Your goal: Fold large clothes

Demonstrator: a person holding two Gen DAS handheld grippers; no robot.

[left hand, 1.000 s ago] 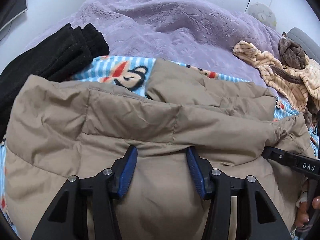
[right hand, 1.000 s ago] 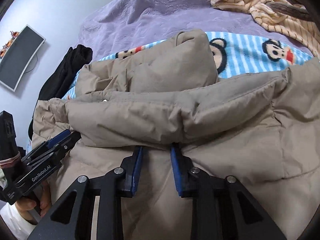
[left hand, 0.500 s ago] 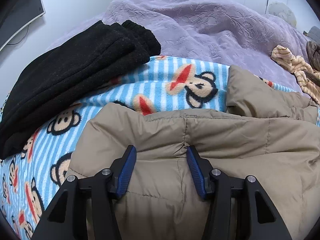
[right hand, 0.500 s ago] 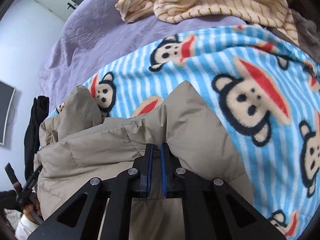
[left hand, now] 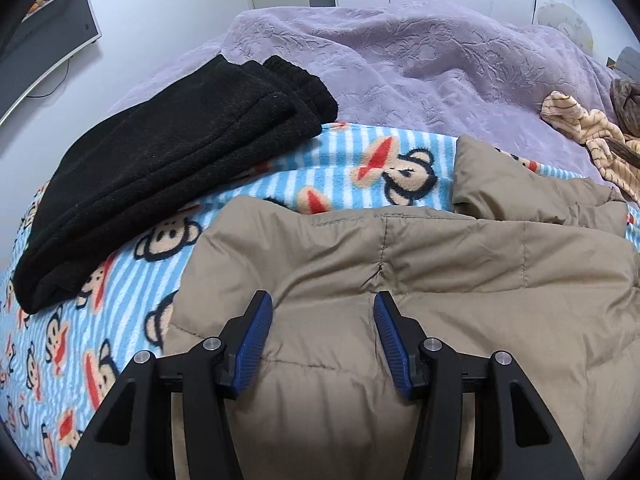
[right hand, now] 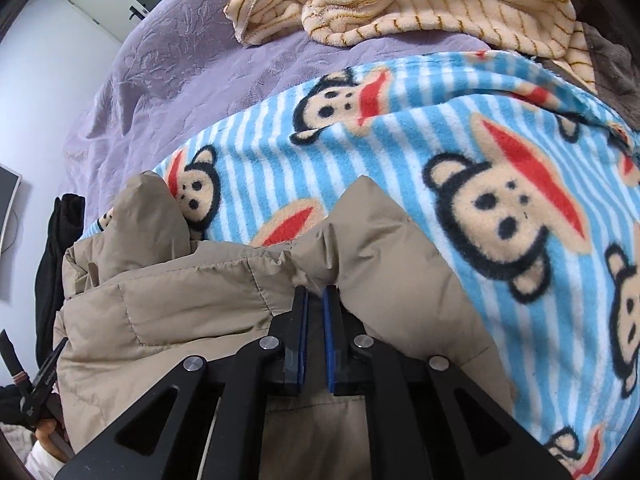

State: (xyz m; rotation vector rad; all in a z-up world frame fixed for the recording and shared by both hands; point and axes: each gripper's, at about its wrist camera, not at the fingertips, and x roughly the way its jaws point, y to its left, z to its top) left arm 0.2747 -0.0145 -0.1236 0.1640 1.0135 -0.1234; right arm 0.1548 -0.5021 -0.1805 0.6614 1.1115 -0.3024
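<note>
Right wrist view: right claw (right hand: 316,300) pinching tan puffer jacket (right hand: 180,308), left claw (left hand: 323,322) spread.

A bed covered by an embossed lilac bedspread (left hand: 420,64) carries a blue-and-white striped fleece blanket with monkey faces (right hand: 400,152). On the blanket lie a beige quilted puffer jacket (left hand: 400,264) and folded black knit trousers (left hand: 168,160); a cream striped fleece garment (right hand: 400,8) lies on the bedspread.
</note>
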